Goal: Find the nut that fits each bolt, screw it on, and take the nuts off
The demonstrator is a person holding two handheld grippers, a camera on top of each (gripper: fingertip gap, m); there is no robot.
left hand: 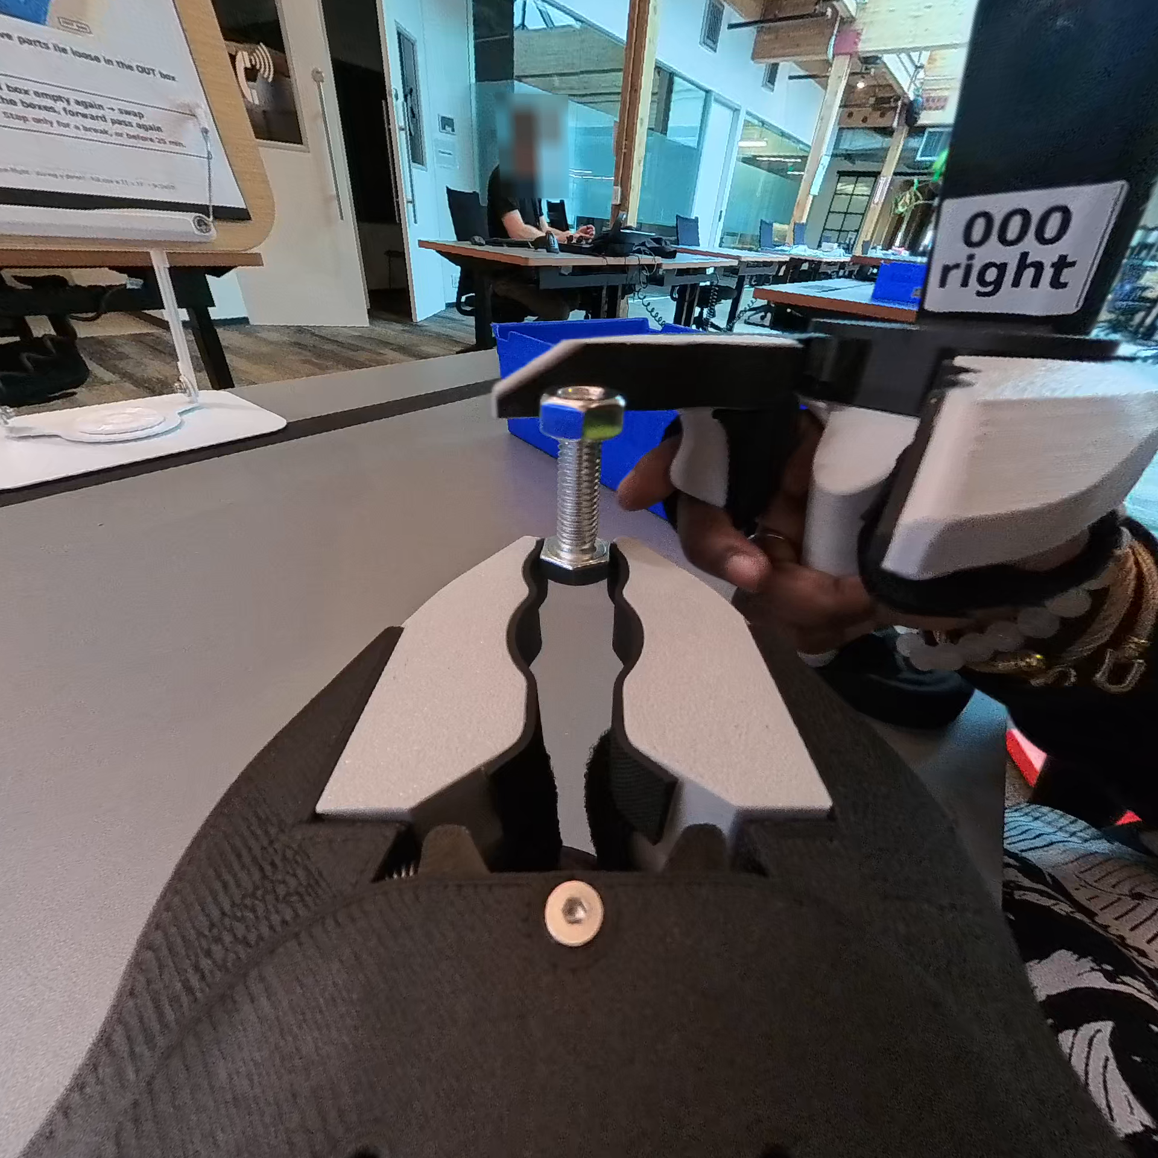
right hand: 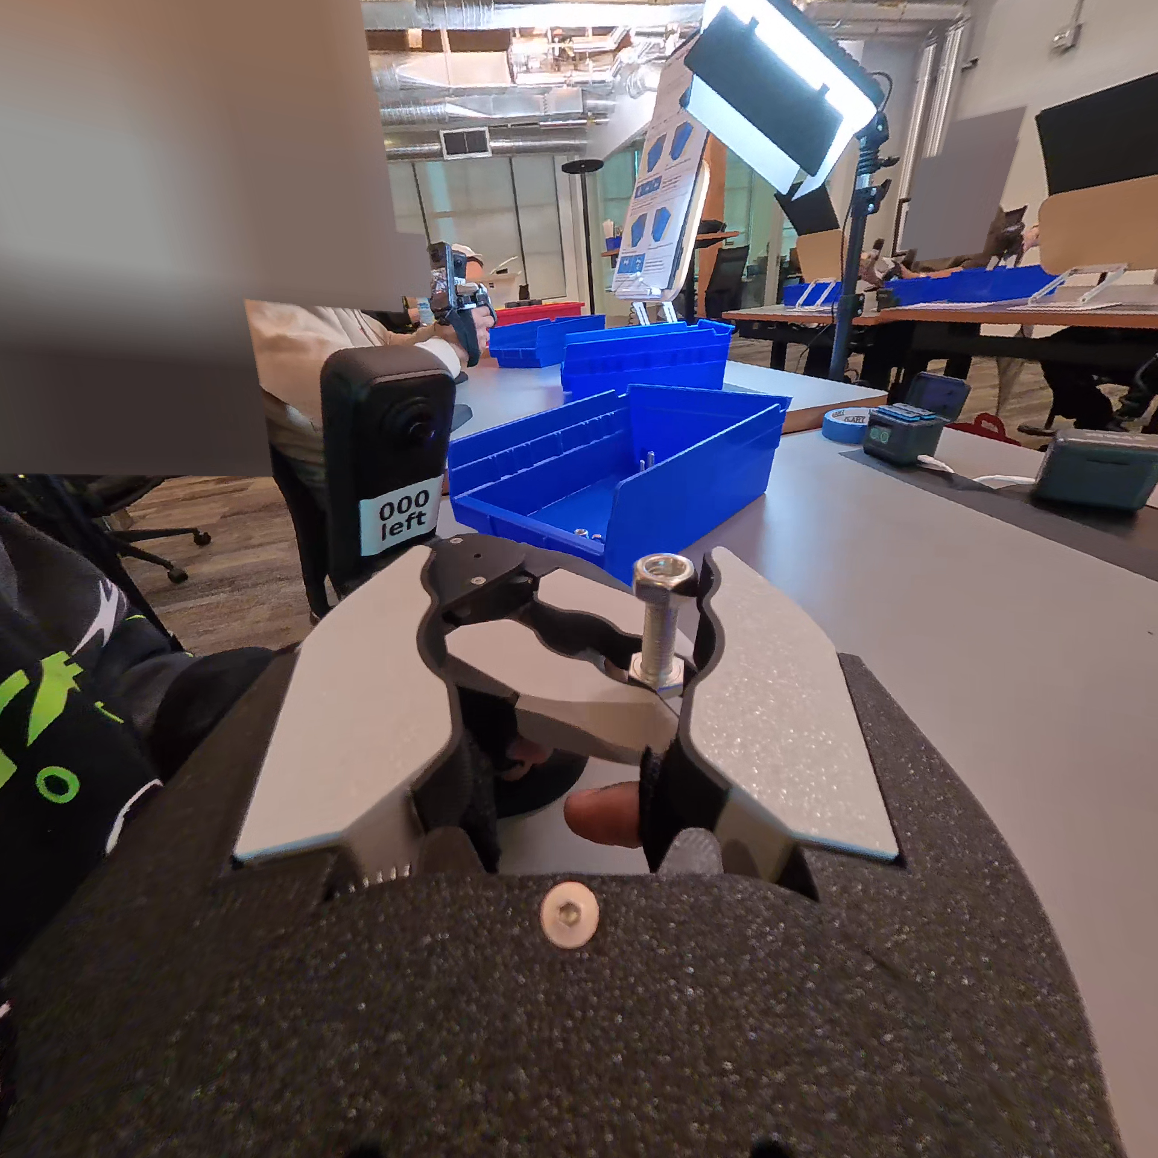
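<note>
My left tongs (left hand: 576, 567) are clamped on the bolt's (left hand: 578, 495) hex head, holding it upright above the grey table (left hand: 250, 564), near the blue bin (right hand: 626, 476) toward the far edge. The nut (left hand: 581, 413) sits at the shaft's top. My right tongs (right hand: 626, 601) stand wide apart around it, 1 finger (right hand: 745, 626) just beside it, so I'd centre both pads on 2 opposite flats before closing, then turn squarely to the shaft.
</note>
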